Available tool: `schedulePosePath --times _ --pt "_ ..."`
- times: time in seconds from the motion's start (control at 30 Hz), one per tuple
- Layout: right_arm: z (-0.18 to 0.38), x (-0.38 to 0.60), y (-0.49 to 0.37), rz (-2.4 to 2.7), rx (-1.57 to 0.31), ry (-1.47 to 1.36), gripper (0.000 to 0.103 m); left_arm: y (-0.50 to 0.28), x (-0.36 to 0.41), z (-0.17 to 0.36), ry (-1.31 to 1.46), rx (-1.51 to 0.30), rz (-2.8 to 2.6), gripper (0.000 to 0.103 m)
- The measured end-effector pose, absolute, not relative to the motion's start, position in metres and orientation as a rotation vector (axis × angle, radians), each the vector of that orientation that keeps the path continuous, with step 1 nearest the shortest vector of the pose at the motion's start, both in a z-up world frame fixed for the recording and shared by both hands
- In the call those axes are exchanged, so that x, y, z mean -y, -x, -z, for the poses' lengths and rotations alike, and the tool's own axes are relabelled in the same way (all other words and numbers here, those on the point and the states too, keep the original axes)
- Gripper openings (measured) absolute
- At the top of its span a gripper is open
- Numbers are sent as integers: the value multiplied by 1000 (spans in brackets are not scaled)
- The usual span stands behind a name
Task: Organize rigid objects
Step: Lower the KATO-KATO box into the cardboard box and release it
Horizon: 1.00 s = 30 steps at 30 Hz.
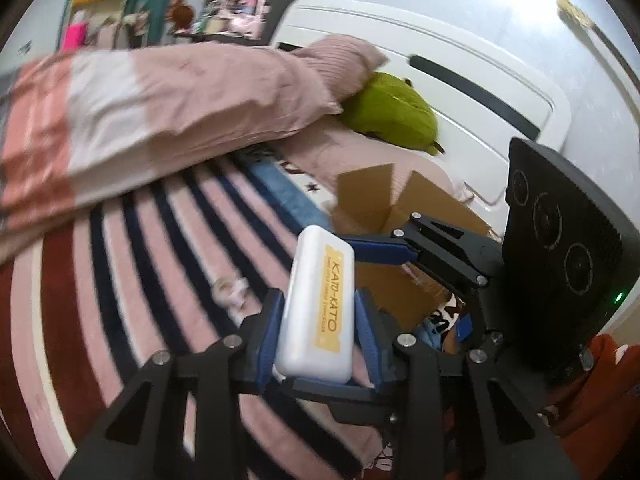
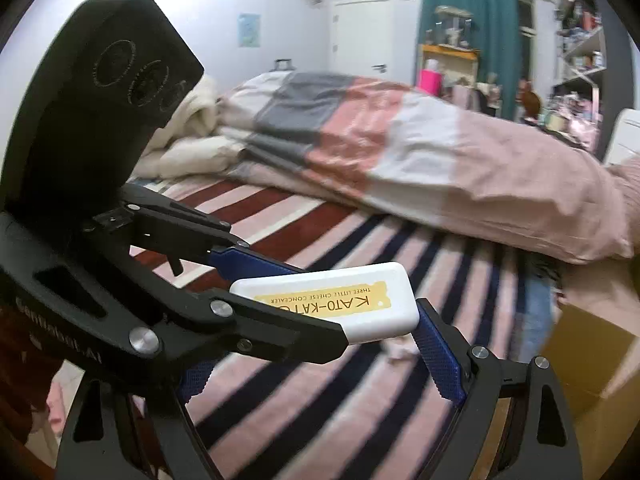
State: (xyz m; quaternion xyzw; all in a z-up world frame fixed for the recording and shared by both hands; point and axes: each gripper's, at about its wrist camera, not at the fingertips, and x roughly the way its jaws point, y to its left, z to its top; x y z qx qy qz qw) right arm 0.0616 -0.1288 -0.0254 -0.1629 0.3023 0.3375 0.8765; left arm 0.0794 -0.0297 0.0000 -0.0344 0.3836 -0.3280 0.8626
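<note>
Above the striped bed (image 1: 132, 264), the left tongs (image 1: 320, 328) pinch a white case (image 1: 318, 308) only at its lower end. It could tip and drop before reaching the cardboard box (image 1: 400, 208). The right tongs (image 2: 316, 364) are spread wide, holding nothing.

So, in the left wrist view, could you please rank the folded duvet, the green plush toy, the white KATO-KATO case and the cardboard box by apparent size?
1. folded duvet
2. green plush toy and cardboard box: similar, box partly hidden, so unranked
3. white KATO-KATO case, though nearness to the camera enlarges it

One white case (image 1: 316, 308), one cardboard box (image 1: 384, 208), two tools (image 1: 320, 328).
</note>
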Motion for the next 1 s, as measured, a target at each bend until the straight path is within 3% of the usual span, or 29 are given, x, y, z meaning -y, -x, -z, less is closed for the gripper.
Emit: schedulePosePath --times 0.37,0.6,0.63,0.7,0.73,1.0 --pt "3 246 -84 -482 -697 285 86 -125 166 -7 -43 -851 900 33" --pt "14 272 -97 -413 -774 281 87 -146 194 9 -54 -933 939 35" --pt "16 271 -98 -396 -786 302 87 -146 194 8 -60 -930 928 37" --pt "17 269 -97 -351 -769 356 92 -147 195 7 -82 -923 880 64" --pt "17 269 -96 -338 -752 365 94 -147 194 5 -89 -917 869 68" --pt "8 259 -86 -422 -738 301 96 -139 152 -12 -58 -867 787 71"
